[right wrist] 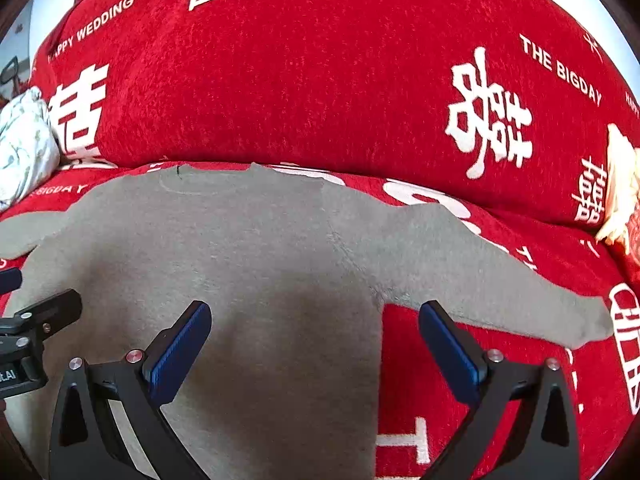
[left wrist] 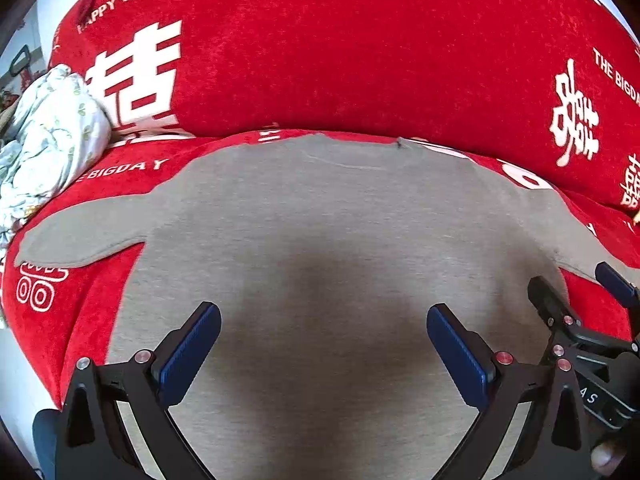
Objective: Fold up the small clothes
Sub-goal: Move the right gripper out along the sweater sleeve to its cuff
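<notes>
A small grey long-sleeved top point(left wrist: 320, 216) lies flat on the red sofa seat, collar toward the backrest, both sleeves spread out. It also shows in the right wrist view point(right wrist: 224, 240), with its right sleeve point(right wrist: 500, 280) stretching to the right. My left gripper point(left wrist: 323, 320) is open and empty, hovering over the middle of the top's body. My right gripper point(right wrist: 314, 318) is open and empty, over the top's right side edge below the armpit. The right gripper point(left wrist: 580, 292) also shows at the right edge of the left wrist view.
The red sofa cover point(left wrist: 340, 60) with white lettering rises as a backrest behind the top. A crumpled white floral cloth point(left wrist: 44, 136) lies at the far left of the seat. A pale yellowish cloth point(right wrist: 620, 192) lies at the far right.
</notes>
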`<state>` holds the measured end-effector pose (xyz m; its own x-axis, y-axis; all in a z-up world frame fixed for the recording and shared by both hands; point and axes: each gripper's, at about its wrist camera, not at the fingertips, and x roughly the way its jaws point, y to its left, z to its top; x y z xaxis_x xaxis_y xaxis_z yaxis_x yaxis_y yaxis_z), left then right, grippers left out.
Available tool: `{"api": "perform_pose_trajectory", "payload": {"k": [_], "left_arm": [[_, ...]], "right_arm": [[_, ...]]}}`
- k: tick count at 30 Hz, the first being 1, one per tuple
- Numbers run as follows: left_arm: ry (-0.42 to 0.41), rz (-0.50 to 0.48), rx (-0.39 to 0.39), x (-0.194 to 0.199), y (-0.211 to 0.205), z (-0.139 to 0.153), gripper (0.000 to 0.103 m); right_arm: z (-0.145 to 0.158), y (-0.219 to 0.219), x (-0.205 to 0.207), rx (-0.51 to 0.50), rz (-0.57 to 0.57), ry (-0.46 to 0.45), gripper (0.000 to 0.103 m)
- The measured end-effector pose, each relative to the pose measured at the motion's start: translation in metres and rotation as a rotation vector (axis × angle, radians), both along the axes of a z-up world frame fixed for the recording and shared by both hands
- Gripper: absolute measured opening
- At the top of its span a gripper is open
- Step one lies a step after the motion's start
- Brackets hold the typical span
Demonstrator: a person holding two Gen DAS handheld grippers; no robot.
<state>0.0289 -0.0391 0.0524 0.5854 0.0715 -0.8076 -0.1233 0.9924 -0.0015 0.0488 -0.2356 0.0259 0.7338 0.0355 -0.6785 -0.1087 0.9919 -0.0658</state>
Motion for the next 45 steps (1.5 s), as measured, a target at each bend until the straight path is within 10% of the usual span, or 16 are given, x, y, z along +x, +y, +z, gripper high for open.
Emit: {"api": "perform_pose_trajectory", "payload": {"k": [45], "left_arm": [[0.046, -0.290, -0.008, 0.081, -0.190, -0.001, 0.103]], "right_arm": [[-0.007, -0.216, 0.015, 0.178, -0.457, 0.055, 0.103]]}}
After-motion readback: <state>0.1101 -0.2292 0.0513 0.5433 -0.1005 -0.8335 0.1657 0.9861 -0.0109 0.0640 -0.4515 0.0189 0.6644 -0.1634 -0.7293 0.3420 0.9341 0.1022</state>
